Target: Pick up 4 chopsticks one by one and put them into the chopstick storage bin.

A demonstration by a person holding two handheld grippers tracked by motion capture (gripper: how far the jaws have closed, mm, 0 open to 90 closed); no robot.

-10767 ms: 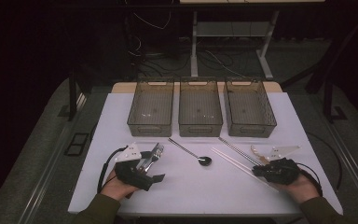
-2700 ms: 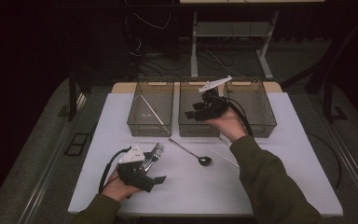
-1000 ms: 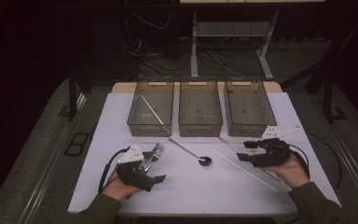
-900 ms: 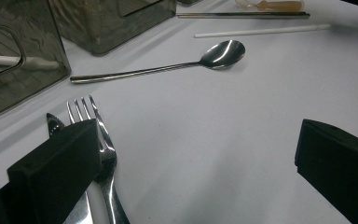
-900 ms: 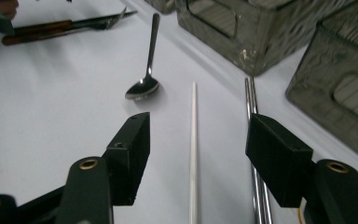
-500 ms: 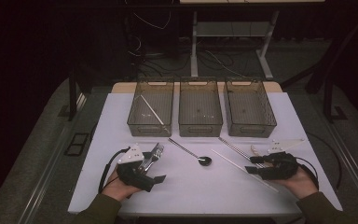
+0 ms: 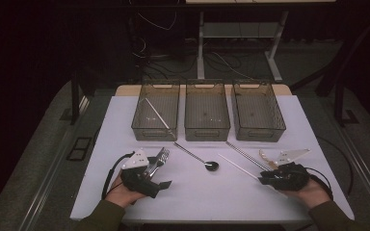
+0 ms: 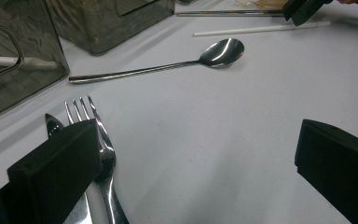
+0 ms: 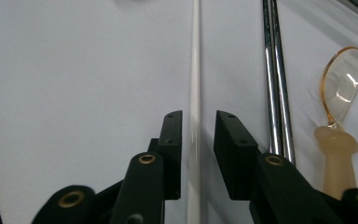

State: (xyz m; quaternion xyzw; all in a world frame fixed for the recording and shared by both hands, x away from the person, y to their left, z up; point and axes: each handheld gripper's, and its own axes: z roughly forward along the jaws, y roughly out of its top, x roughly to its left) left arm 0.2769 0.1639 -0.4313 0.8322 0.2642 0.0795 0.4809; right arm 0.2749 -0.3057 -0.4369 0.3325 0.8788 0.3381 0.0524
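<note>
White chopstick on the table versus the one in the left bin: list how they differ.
The white chopstick on the table lies flat on the white table, while the white chopstick in the left bin leans propped up inside it. The table one runs between the right gripper's jaws, which have just been closing; the bin one lies far from both grippers. Both are slim, white sticks.

Hidden and cut-off parts

Slim white chopstick (image 9: 195, 70) runs off the right gripper view's top and bottom edges, with pad contact unclear; black left jaw covers the steel fork's (image 8: 103, 154) handle; the forearms leave the high view's bottom edge.
</note>
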